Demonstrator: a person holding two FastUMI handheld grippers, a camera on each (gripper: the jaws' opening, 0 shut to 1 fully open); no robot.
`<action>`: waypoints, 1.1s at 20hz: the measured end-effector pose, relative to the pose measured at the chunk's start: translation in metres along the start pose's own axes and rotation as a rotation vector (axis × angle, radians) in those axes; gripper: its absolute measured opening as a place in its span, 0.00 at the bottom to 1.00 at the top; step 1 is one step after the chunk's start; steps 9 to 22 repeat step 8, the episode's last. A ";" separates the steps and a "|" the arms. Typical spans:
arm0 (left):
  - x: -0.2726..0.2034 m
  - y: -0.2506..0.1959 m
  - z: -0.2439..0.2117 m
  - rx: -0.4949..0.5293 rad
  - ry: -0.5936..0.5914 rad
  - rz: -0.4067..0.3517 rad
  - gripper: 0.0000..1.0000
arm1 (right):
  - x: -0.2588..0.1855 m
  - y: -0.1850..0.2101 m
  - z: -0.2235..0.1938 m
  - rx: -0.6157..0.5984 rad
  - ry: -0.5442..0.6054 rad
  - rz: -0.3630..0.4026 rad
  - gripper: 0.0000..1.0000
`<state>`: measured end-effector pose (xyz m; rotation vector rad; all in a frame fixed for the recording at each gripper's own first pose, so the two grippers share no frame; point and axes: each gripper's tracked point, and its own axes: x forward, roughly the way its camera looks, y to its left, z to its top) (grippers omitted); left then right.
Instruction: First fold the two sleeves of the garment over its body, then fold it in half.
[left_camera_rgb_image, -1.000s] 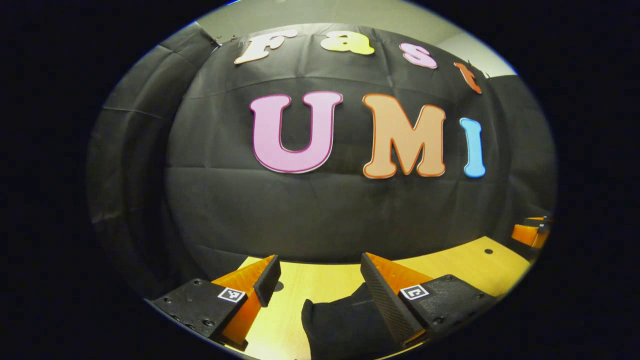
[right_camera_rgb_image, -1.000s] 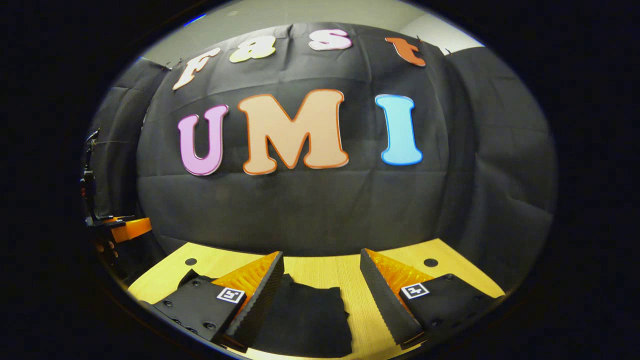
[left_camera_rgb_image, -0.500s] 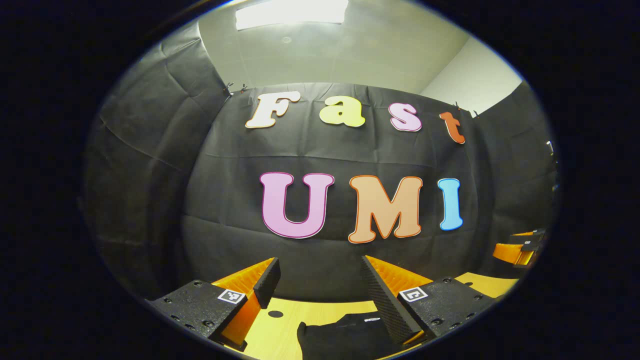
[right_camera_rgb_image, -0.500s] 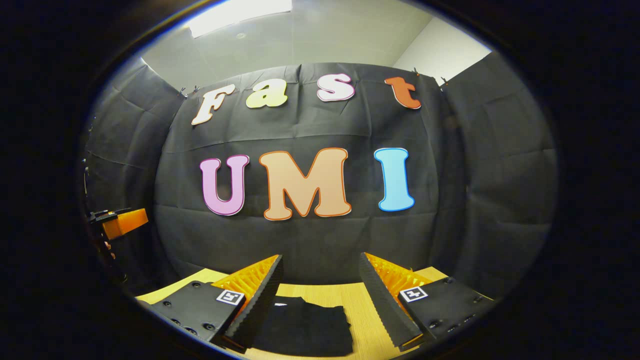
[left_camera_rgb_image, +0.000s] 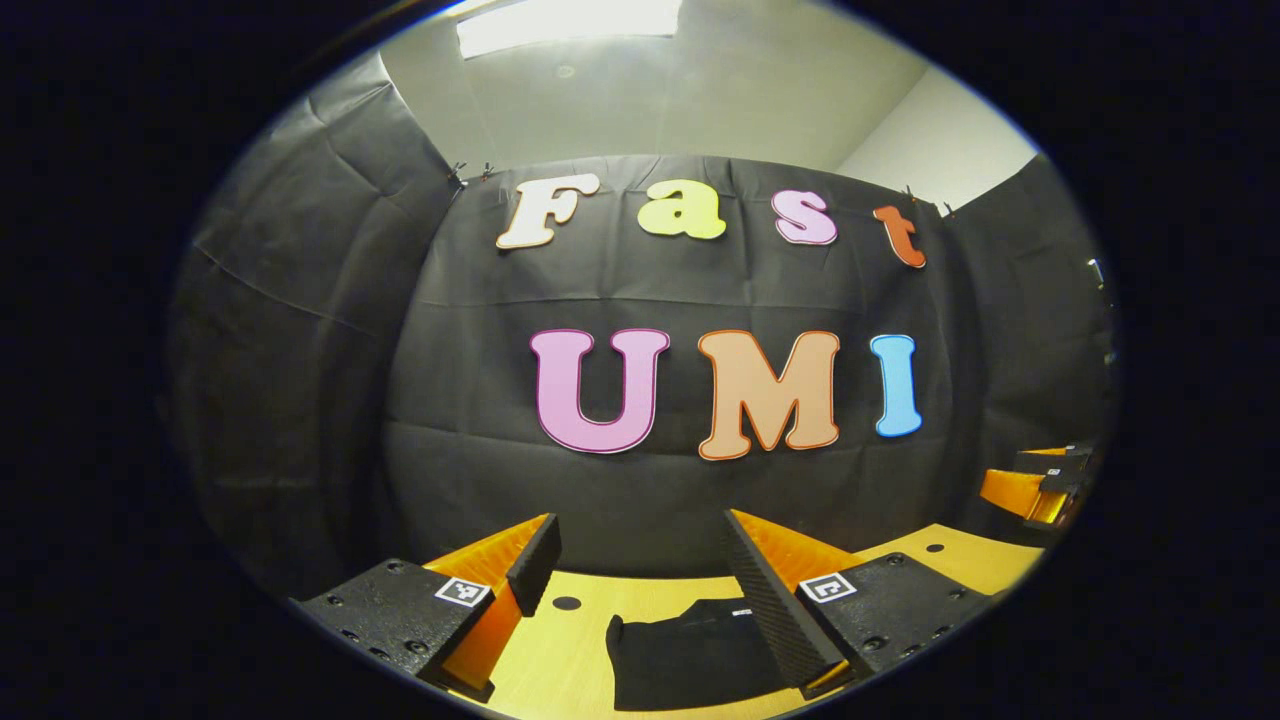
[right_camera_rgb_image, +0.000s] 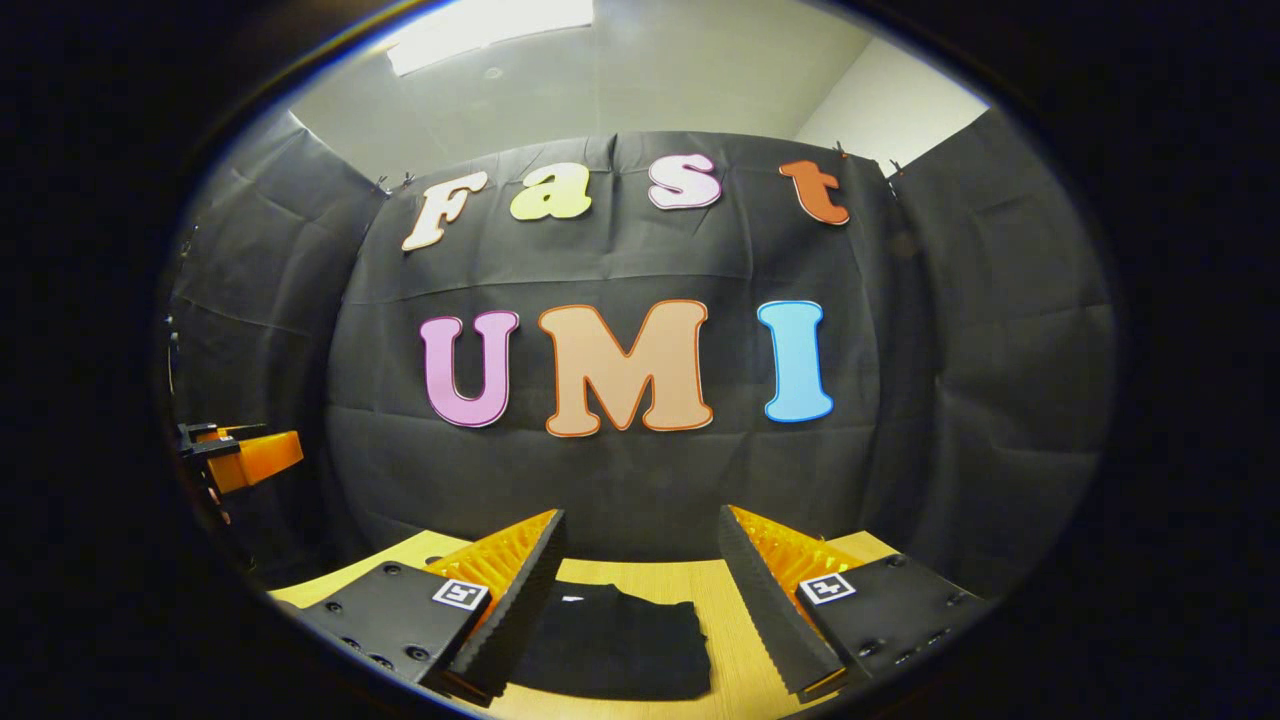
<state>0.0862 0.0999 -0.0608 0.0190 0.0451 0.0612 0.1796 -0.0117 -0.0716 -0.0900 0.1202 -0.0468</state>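
A black garment (left_camera_rgb_image: 690, 655) lies folded into a compact rectangle on the wooden table (left_camera_rgb_image: 560, 650). In the right gripper view the same garment (right_camera_rgb_image: 615, 640) rests flat, a small white tag at its far edge. My left gripper (left_camera_rgb_image: 640, 560) hovers above and in front of it, open, nothing between its fingers. My right gripper (right_camera_rgb_image: 640, 555) is also open and held above the cloth, apart from it. The other gripper shows at the right edge of the left gripper view (left_camera_rgb_image: 1035, 485) and at the left edge of the right gripper view (right_camera_rgb_image: 240, 455).
The black cloth wall (left_camera_rgb_image: 650, 490) stands close behind the table's far edge. Small round holes (left_camera_rgb_image: 566, 603) dot the tabletop. A ceiling light (left_camera_rgb_image: 560, 20) glows overhead.
Both grippers have risen and tilted up away from the garment over the last second; more wall and ceiling show. The garment lies still and both stay open.
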 end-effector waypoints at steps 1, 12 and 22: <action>0.000 -0.002 0.001 0.000 -0.001 -0.003 0.99 | -0.001 -0.001 0.001 0.005 -0.001 -0.003 0.94; -0.003 -0.007 0.007 0.006 -0.011 -0.017 0.99 | -0.009 -0.016 0.012 0.016 -0.026 -0.039 0.96; -0.003 -0.007 0.007 0.006 -0.011 -0.017 0.99 | -0.009 -0.016 0.012 0.016 -0.026 -0.039 0.96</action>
